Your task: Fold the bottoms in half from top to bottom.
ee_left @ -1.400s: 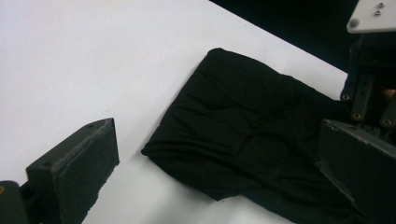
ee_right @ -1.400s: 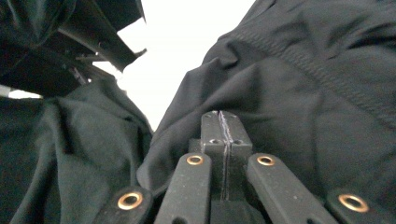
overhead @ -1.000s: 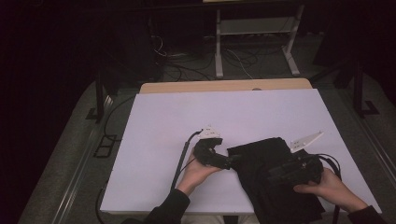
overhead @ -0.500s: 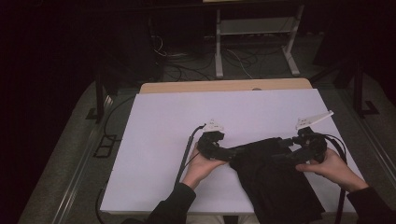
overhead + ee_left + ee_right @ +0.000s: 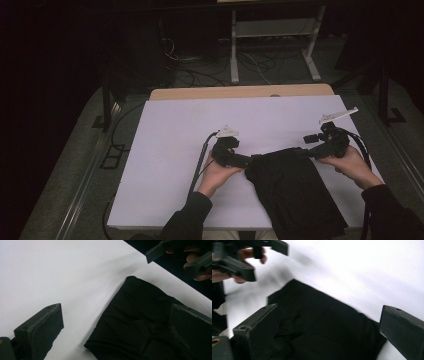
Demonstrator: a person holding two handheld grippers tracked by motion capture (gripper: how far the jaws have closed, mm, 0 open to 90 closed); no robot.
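A black folded cloth (image 5: 295,192) lies on the white table (image 5: 170,150) at the front right, running toward the front edge. My left gripper (image 5: 248,161) sits at the cloth's far left corner, jaws pointing right. My right gripper (image 5: 307,141) is at the cloth's far right corner, pointing left. In the left gripper view the left gripper (image 5: 116,323) is open wide over the cloth (image 5: 140,325), with the other hand's gripper (image 5: 180,252) farther off. In the right gripper view the right gripper (image 5: 329,327) also stands open above the cloth (image 5: 319,327).
A black cable (image 5: 200,160) trails from the left gripper across the table toward the front. A wooden strip (image 5: 240,92) borders the table's far edge. Behind it, cables (image 5: 200,65) and a white frame's legs (image 5: 232,55) stand on the dark floor.
The right gripper has lifted off the cloth's middle and moved back and right to its far right corner. The left gripper shifted slightly back. The cloth now lies longer toward the front.
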